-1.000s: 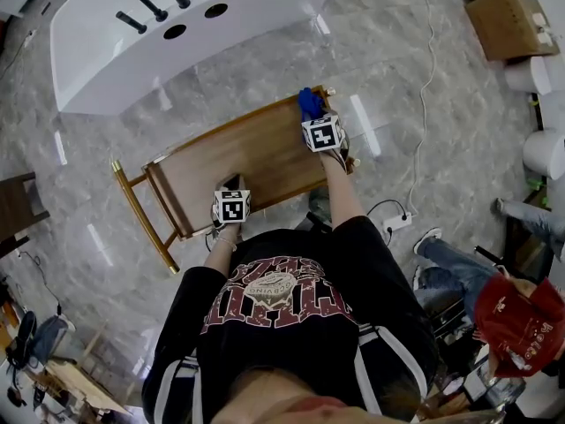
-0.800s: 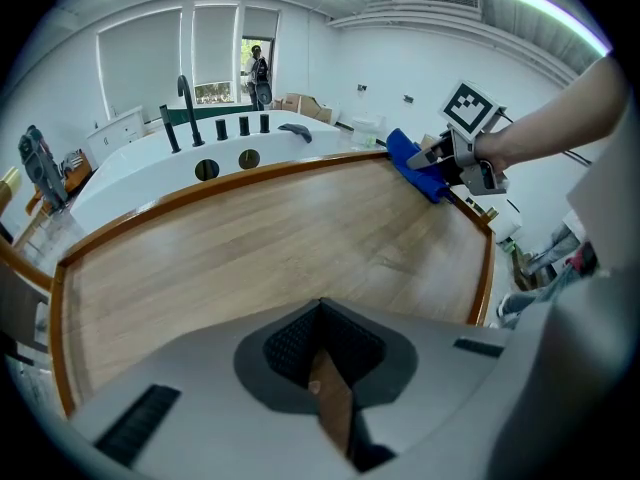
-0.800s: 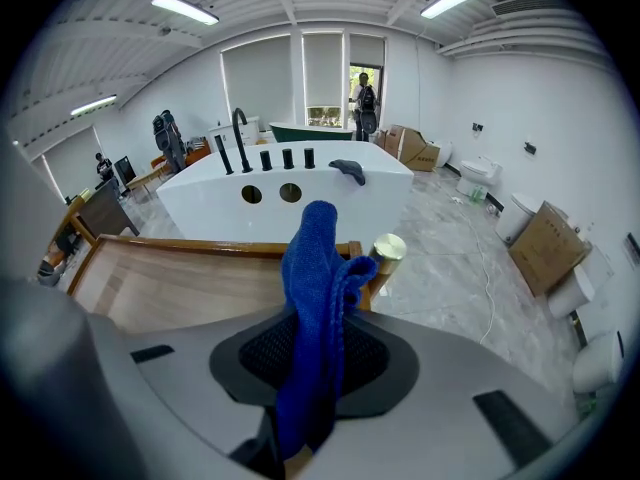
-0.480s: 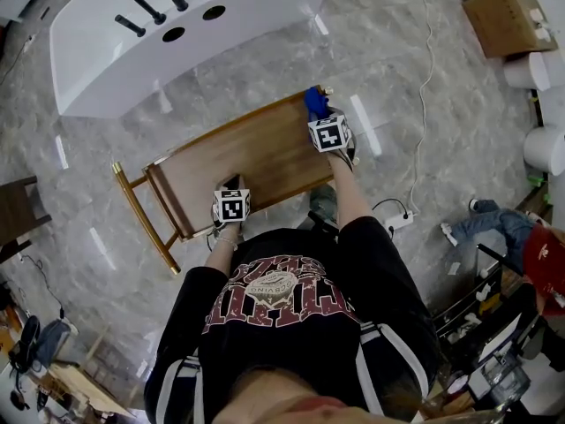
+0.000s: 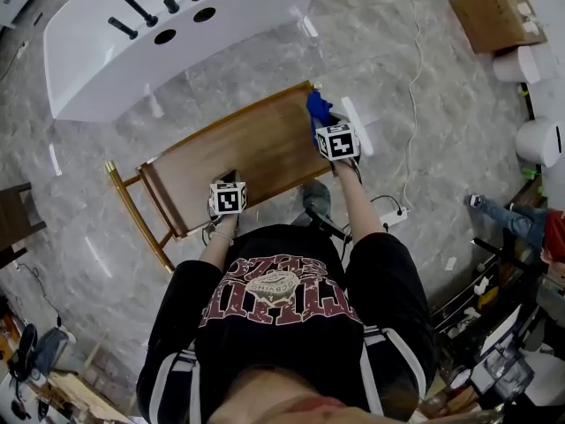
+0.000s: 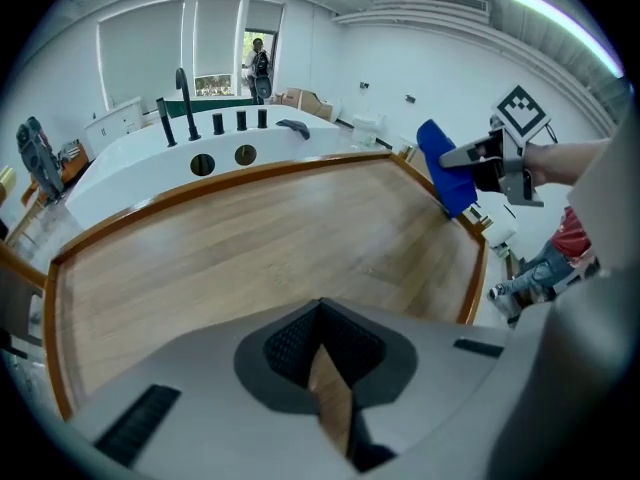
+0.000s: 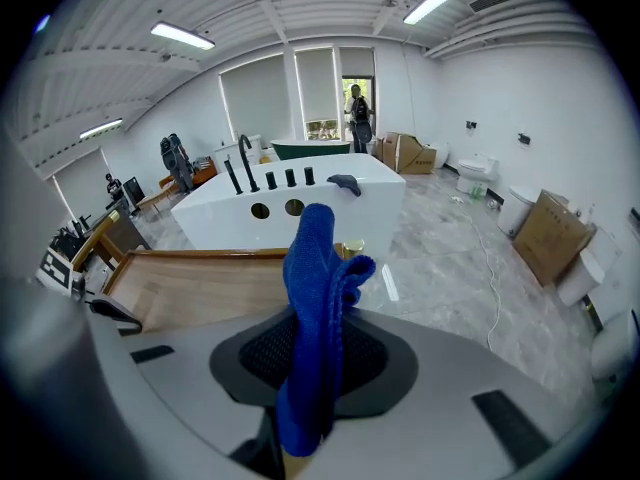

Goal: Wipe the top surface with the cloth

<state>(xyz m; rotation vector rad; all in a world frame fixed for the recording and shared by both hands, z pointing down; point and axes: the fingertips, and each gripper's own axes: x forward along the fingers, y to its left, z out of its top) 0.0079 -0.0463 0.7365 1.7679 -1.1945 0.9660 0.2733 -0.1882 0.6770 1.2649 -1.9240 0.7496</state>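
**Item: wooden top** of a gold-framed trolley. An oblong tray with a raised rim. In the head view its long axis runs from lower left to upper right. The surface is bare and no soiling can be made out.

**Item: blue cloth**. It is pinched in the right gripper, whose jaws are closed on its middle, and a folded end stands up out of them. It sits at the far right corner of the top, by the rim. Whether it presses on the wood cannot be told.

**Item: left gripper**. It is at the near long edge, well apart from the cloth. Its jaws are drawn in to a narrow slit with a strip of wood between them, seemingly clamped on the near rim, probably to steady the trolley.

**Governing relation:** nearly all the unwiped surface lies to the left of the cloth and back toward the person. A stroke would likely run along the long axis toward the left end. The right hand is the working one.

**Surroundings:**
- White bathtub beyond the far edge, with dark fittings.
- Cardboard box.
- White cable on the marble floor.
- A bystander's legs at right.

**Obstructions:** none on the top. The raised rim may stop the cloth at the edges.
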